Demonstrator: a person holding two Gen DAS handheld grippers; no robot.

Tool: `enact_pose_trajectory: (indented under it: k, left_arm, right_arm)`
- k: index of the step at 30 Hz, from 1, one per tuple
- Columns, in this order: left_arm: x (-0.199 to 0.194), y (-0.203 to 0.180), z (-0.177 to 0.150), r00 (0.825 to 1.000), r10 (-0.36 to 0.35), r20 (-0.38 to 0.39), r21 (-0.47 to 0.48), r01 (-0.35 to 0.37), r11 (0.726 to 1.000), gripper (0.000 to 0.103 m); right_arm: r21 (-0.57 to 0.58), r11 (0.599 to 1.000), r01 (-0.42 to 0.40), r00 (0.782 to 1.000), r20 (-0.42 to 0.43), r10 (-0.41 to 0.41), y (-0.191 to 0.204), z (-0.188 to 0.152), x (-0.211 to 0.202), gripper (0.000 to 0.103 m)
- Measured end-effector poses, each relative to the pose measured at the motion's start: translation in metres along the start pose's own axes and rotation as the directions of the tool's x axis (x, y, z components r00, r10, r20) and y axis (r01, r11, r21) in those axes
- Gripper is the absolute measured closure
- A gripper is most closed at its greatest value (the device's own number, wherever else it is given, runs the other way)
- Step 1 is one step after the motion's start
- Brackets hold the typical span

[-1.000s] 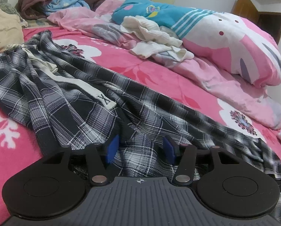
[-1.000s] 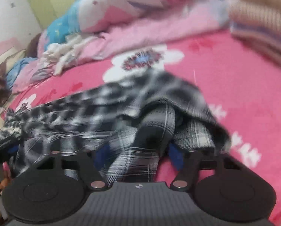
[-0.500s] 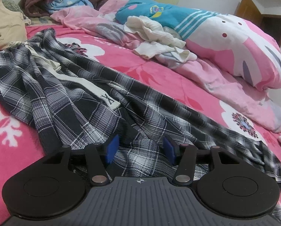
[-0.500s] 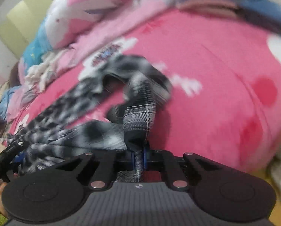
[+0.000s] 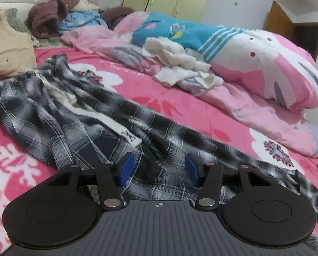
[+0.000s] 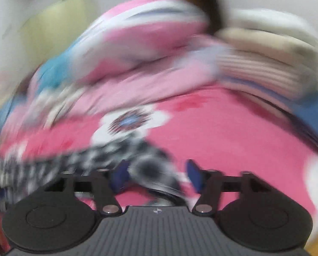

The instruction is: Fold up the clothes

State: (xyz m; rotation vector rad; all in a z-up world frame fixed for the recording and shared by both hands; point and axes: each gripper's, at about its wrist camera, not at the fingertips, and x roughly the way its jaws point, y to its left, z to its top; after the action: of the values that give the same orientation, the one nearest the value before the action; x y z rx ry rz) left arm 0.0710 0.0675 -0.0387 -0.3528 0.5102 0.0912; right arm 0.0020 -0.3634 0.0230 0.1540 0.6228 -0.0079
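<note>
right gripper (image 6: 156, 173) opening, plaid garment (image 6: 124, 160) released

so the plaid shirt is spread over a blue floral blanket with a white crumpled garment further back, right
Not quite: the blanket is pink floral, not blue, as the left wrist view shows. The plaid shirt is spread over it, and the white crumpled garment lies further back.

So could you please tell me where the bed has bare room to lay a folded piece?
Bare pink blanket lies between the plaid garment and the pink duvet. The headboard end is crowded with a heap of clothes.
</note>
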Motion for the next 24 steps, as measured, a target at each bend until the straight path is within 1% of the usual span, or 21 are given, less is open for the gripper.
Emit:
enact_pose_trajectory:
  k: [1, 2, 3, 4, 5, 6, 7, 8, 9, 10, 11, 12, 13, 14, 16, 20, 24]
  left_arm:
    - [0.003, 0.001, -0.001, 1.0, 0.004, -0.012, -0.002, -0.004, 1.0, 0.051]
    - [0.006, 0.001, -0.002, 1.0, 0.01, -0.024, -0.004, -0.01, 1.0, 0.051]
    - [0.008, 0.003, -0.002, 0.999, 0.018, -0.033, -0.005, -0.019, 1.0, 0.051]
    - [0.01, 0.003, -0.003, 0.999, 0.025, -0.038, -0.005, -0.025, 1.0, 0.051]
    - [0.011, 0.004, -0.003, 0.999, 0.029, -0.039, -0.006, -0.03, 1.0, 0.051]
    - [0.012, 0.004, -0.003, 0.999, 0.033, -0.04, -0.006, -0.033, 0.999, 0.051]
    - [0.012, 0.005, -0.004, 0.999, 0.035, -0.039, -0.004, -0.036, 0.999, 0.051]
    - [0.013, 0.004, -0.004, 0.999, 0.038, -0.039, -0.003, -0.038, 0.999, 0.051]
    - [0.013, 0.004, -0.004, 0.998, 0.04, -0.039, -0.002, -0.04, 0.999, 0.051]
    - [0.014, 0.004, -0.004, 0.998, 0.042, -0.04, -0.002, -0.042, 0.999, 0.051]
    - [0.014, 0.003, -0.005, 0.998, 0.044, -0.041, -0.001, -0.044, 0.999, 0.05]
    - [0.015, 0.003, -0.005, 0.998, 0.046, -0.042, 0.001, -0.046, 0.999, 0.05]
    - [0.015, 0.002, -0.005, 0.998, 0.048, -0.042, 0.003, -0.047, 0.999, 0.05]
    - [0.016, 0.002, -0.005, 0.998, 0.049, -0.042, 0.005, -0.049, 0.999, 0.05]
    - [0.016, 0.001, -0.006, 0.998, 0.053, -0.041, 0.011, -0.053, 0.999, 0.049]
    - [0.017, 0.001, -0.007, 0.998, 0.057, -0.037, 0.018, -0.056, 0.998, 0.049]
    - [0.017, 0.001, -0.008, 0.998, 0.058, -0.037, 0.017, -0.057, 0.998, 0.049]
  right_arm:
    - [-0.096, 0.995, -0.021, 0.999, -0.028, 0.018, 0.015, 0.002, 0.017, 0.028]
    - [-0.198, 0.979, -0.039, 0.998, -0.058, 0.028, 0.032, 0.001, 0.035, 0.028]
    - [-0.296, 0.954, -0.051, 0.997, -0.075, 0.03, 0.047, -0.001, 0.051, 0.028]
    - [-0.393, 0.917, -0.063, 0.996, -0.085, 0.032, 0.06, -0.005, 0.067, 0.029]
    - [-0.462, 0.884, -0.079, 0.994, -0.1, 0.036, 0.07, -0.009, 0.08, 0.029]
    - [-0.497, 0.863, -0.095, 0.992, -0.119, 0.04, 0.076, -0.012, 0.089, 0.03]
    - [-0.516, 0.849, -0.112, 0.989, -0.14, 0.045, 0.079, -0.013, 0.099, 0.035]
    - [-0.52, 0.845, -0.127, 0.986, -0.158, 0.051, 0.079, -0.012, 0.106, 0.041]
    - [-0.519, 0.843, -0.141, 0.983, -0.173, 0.058, 0.078, -0.012, 0.113, 0.042]
    - [-0.515, 0.844, -0.149, 0.982, -0.18, 0.063, 0.076, -0.011, 0.117, 0.047]
    - [-0.508, 0.848, -0.153, 0.981, -0.182, 0.068, 0.073, -0.009, 0.119, 0.054]
    - [-0.498, 0.853, -0.153, 0.981, -0.183, 0.07, 0.069, -0.007, 0.12, 0.058]
    - [-0.482, 0.863, -0.15, 0.981, -0.18, 0.07, 0.065, -0.004, 0.12, 0.067]
    - [-0.46, 0.876, -0.145, 0.982, -0.173, 0.071, 0.061, -0.002, 0.118, 0.079]
    - [-0.429, 0.895, -0.124, 0.987, -0.149, 0.065, 0.051, 0.003, 0.113, 0.092]
    - [-0.355, 0.93, -0.095, 0.994, -0.092, 0.066, 0.024, 0.019, 0.102, 0.097]
    - [-0.186, 0.98, -0.064, 0.998, 0.007, 0.067, -0.017, 0.051, 0.087, 0.098]
